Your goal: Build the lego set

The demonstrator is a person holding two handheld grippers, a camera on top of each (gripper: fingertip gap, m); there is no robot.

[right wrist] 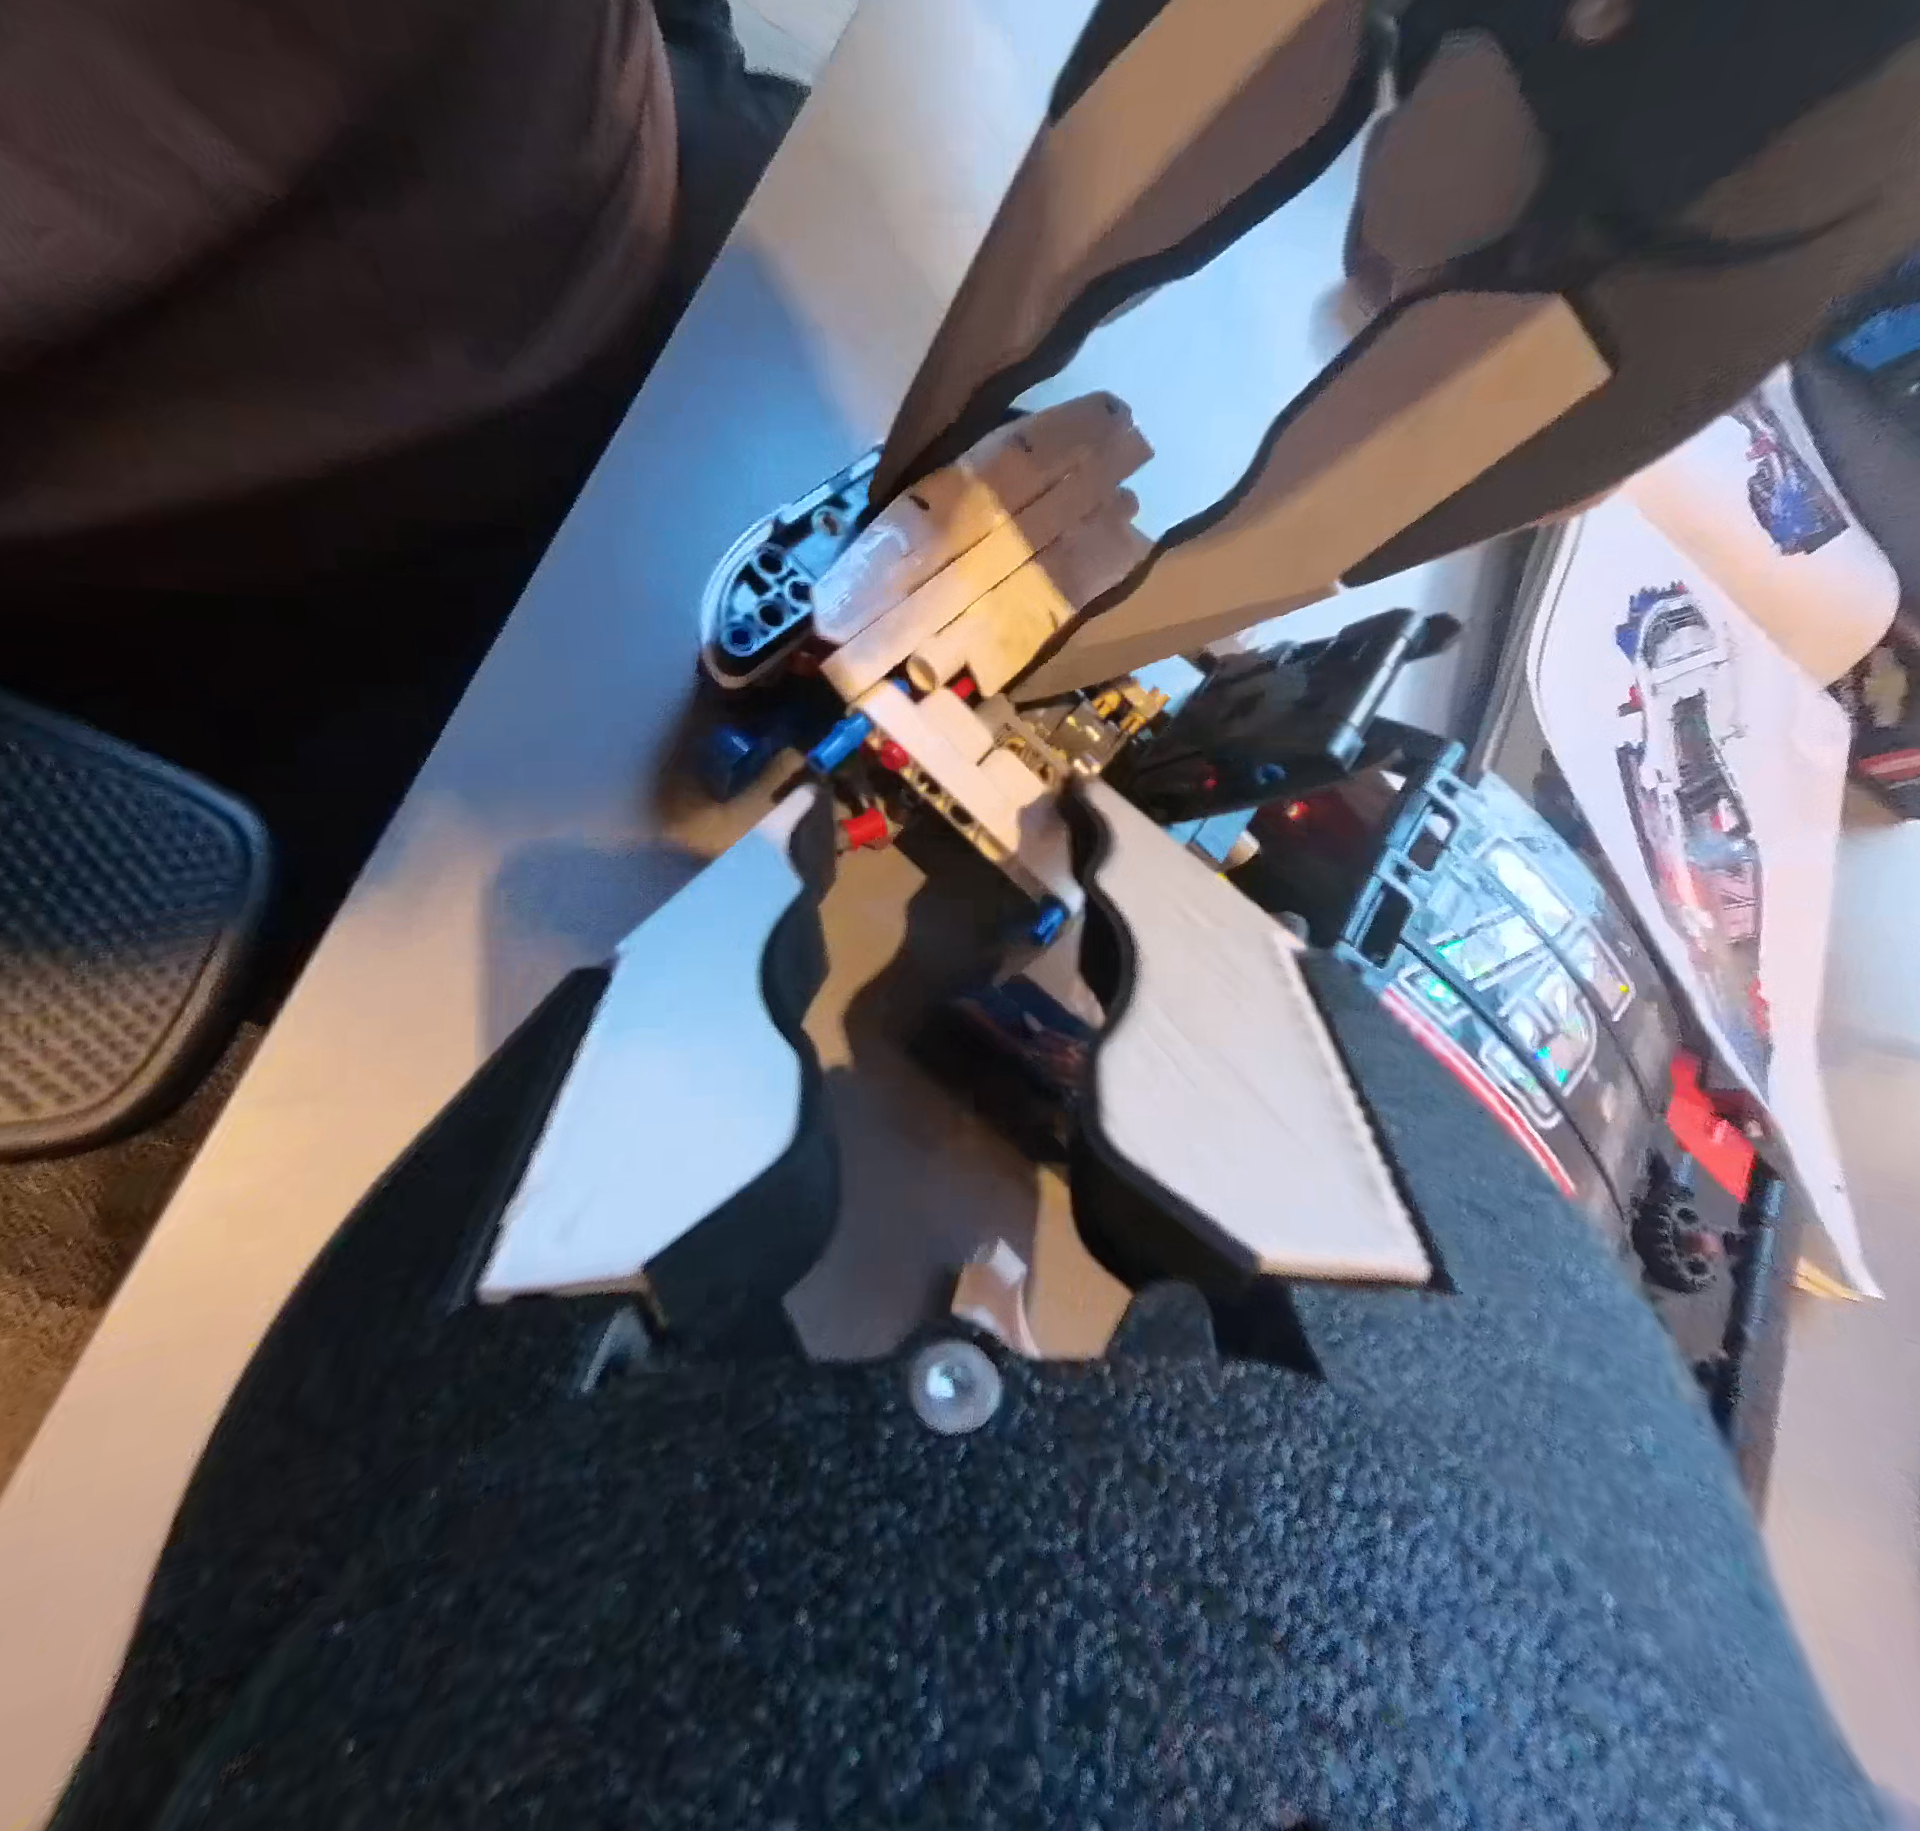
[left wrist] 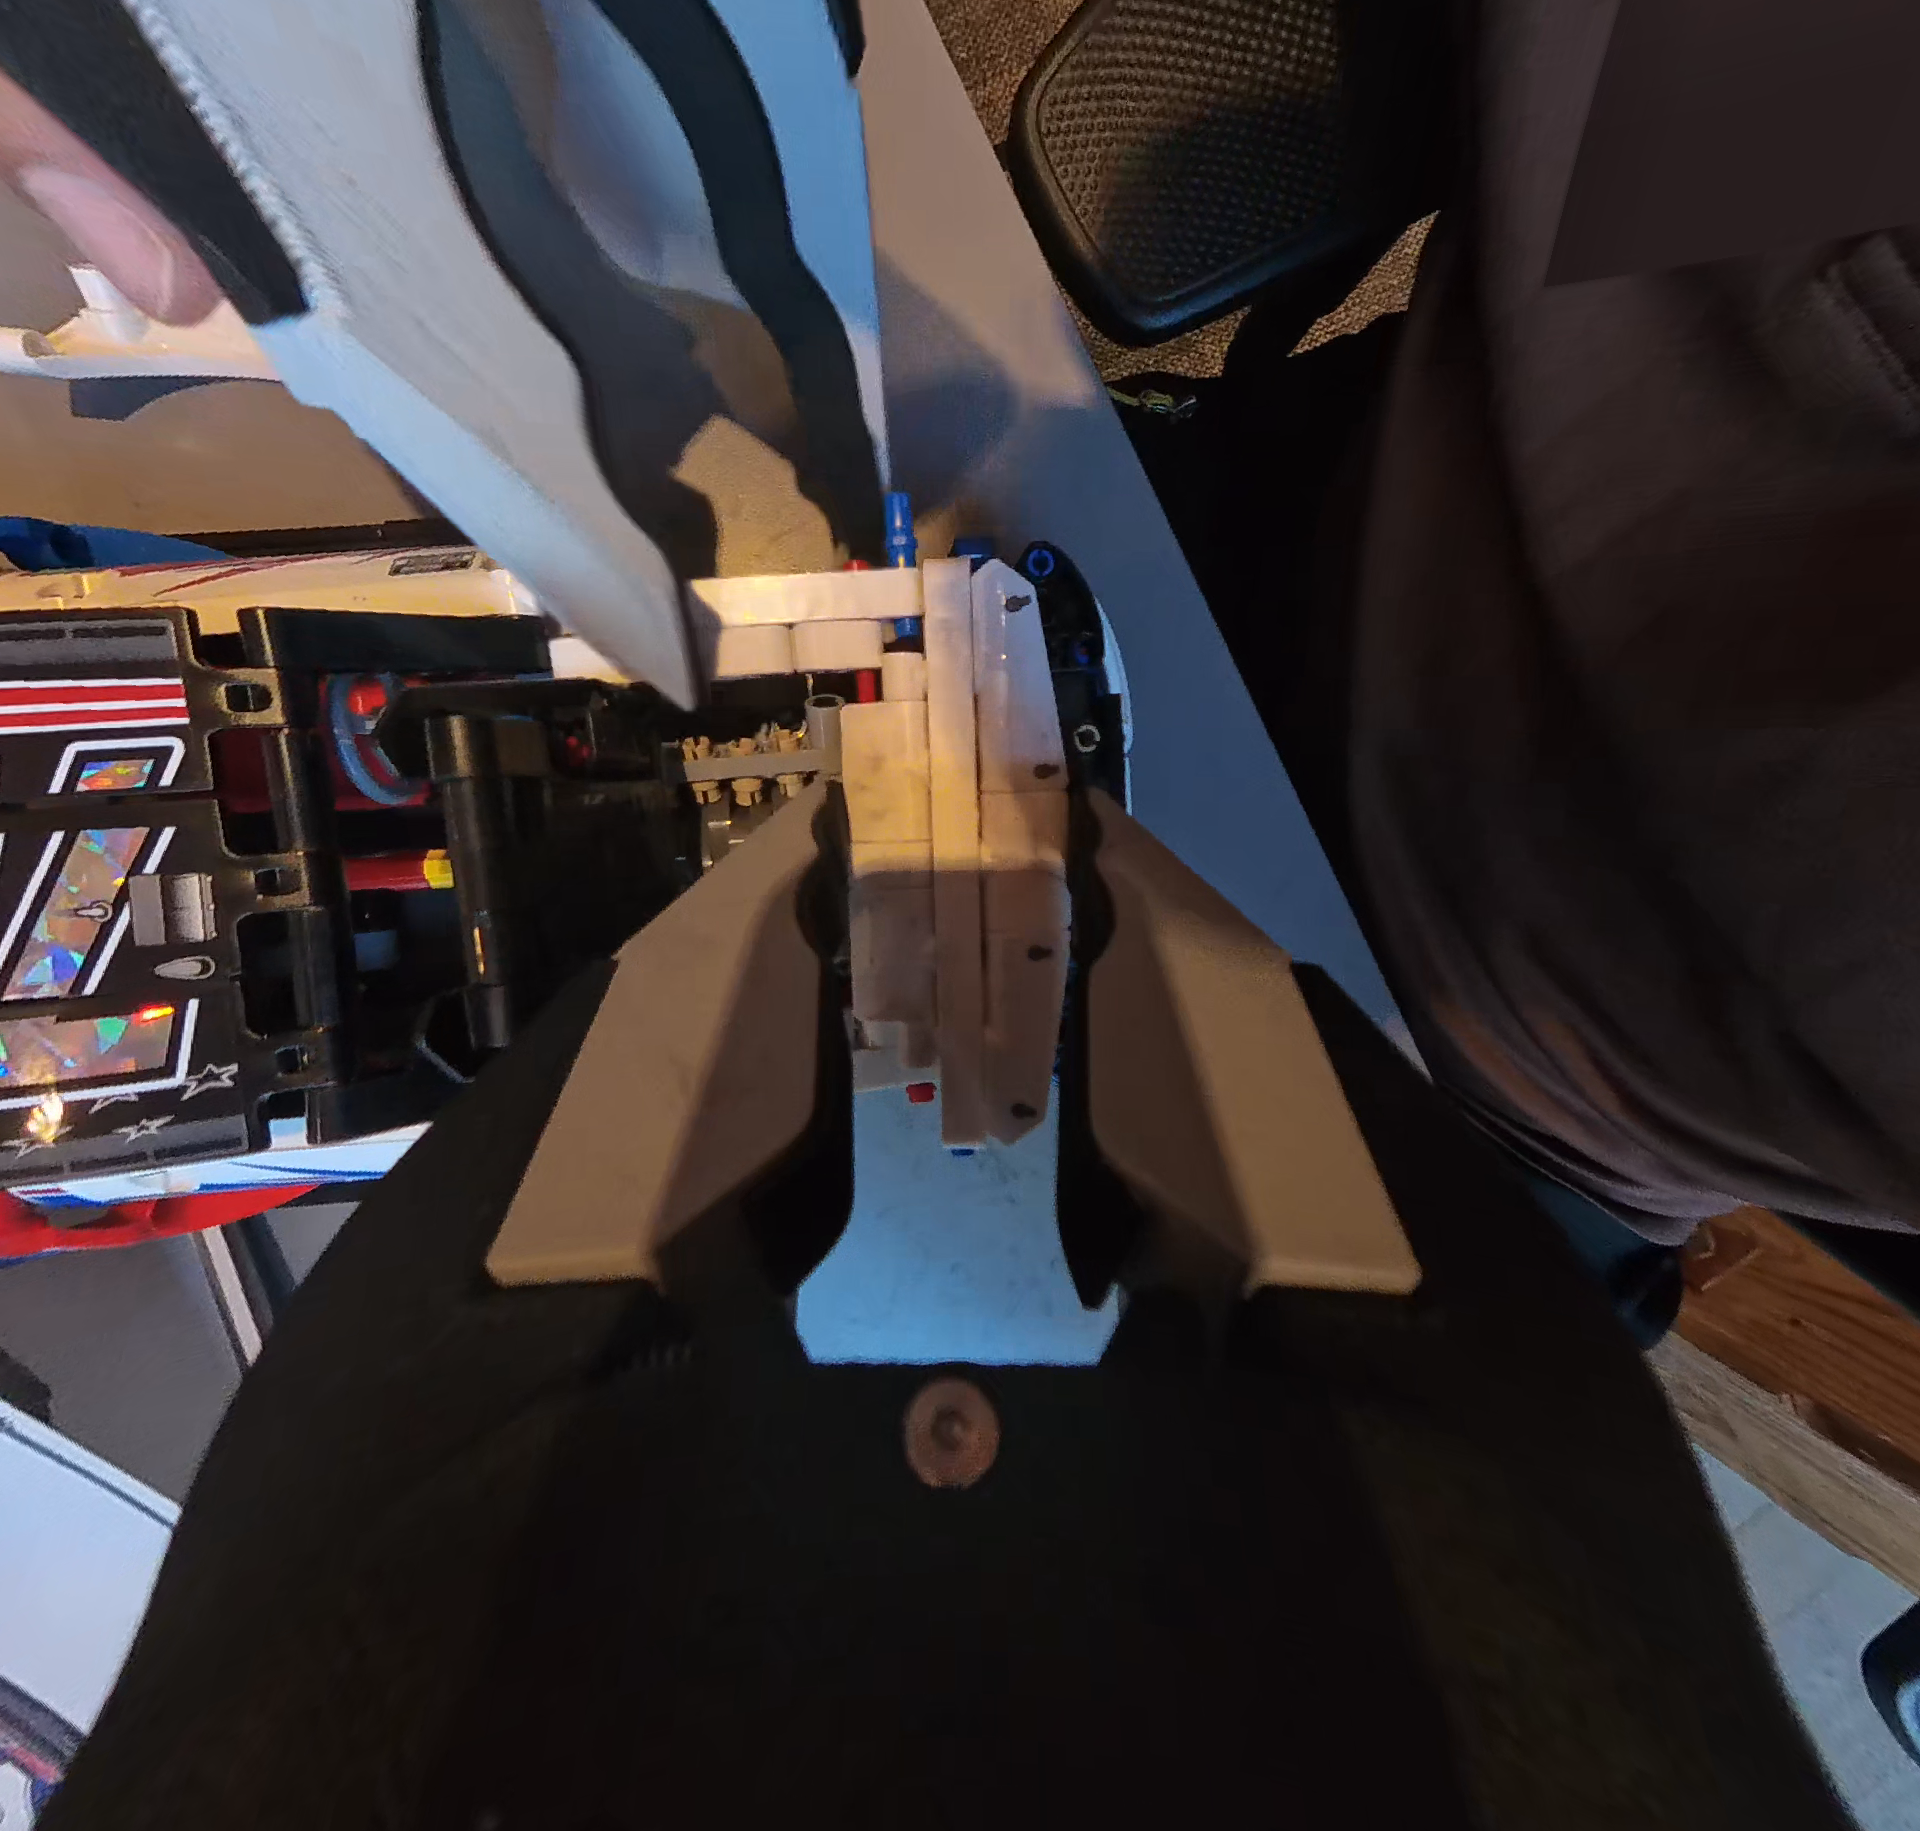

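A Lego car lies on the table, with a black roof panel bearing shiny stickers (left wrist: 125,888) that also shows in the right wrist view (right wrist: 1496,929). My left gripper (left wrist: 951,805) is shut on the white block section (left wrist: 956,846) at the car's end. It enters the right wrist view from the top (right wrist: 966,576), closed on that block (right wrist: 997,555). My right gripper (right wrist: 945,805) is closed around the white beam frame (right wrist: 966,753) beside the block. It enters the left wrist view from the upper left (left wrist: 779,618), on that beam (left wrist: 800,597). A blue pin (left wrist: 899,519) sticks out of the beam.
The grey-white table (left wrist: 987,275) ends close behind the car. A mesh chair seat (left wrist: 1195,119) and a person's dark clothing (left wrist: 1662,638) lie beyond the edge. An instruction booklet (right wrist: 1704,742) lies to the right of the car. A thumb (left wrist: 94,223) shows at upper left.
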